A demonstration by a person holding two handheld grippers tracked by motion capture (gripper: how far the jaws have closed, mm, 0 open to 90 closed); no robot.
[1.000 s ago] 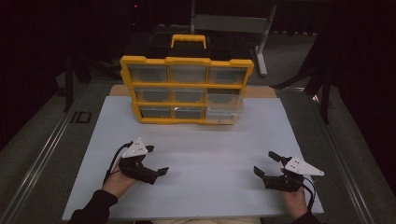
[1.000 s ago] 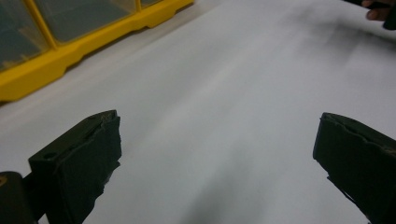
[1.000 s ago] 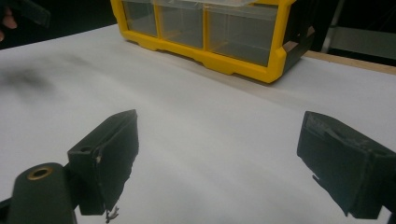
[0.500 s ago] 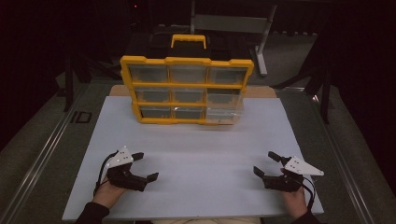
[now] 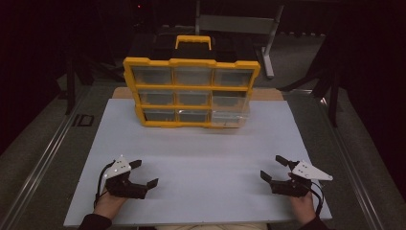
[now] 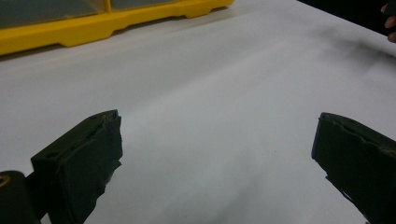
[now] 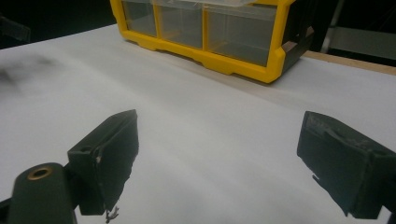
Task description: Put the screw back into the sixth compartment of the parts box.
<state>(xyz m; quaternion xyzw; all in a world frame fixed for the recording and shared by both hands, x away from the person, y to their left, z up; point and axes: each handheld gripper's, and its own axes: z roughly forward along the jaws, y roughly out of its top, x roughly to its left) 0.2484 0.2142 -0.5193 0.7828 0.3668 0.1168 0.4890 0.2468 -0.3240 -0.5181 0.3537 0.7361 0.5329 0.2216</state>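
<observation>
While our right gripper (image 5: 276,168) sits where it was a second ago, near the right front corner of the white mat (image 5: 201,143), our left gripper (image 5: 143,173) has drawn back toward us and outward, ending close to the mat's near left edge. It was farther in and farther up the mat a second ago; now both tools rest low and level with each other, well apart from the yellow organizer (image 5: 191,93) at the far side of the mat.

We see both sets of jaws spread wide with nothing between them; in the left gripper view the black pads (image 6: 88,158) frame bare mat, and in the right gripper view the pads (image 7: 109,154) do the same, with the organizer's clear drawers (image 7: 240,30) ahead.

From the high view, one drawer (image 5: 231,112) at the lower right of the organizer stands pulled out a little from its row, while the others sit flush.

We judge this retreat as a settling into a ready pose rather than progress on the organizer itself: neither tool touches it, and any work on that protruding drawer calls for a long reach forward, most naturally by our right gripper.
</observation>
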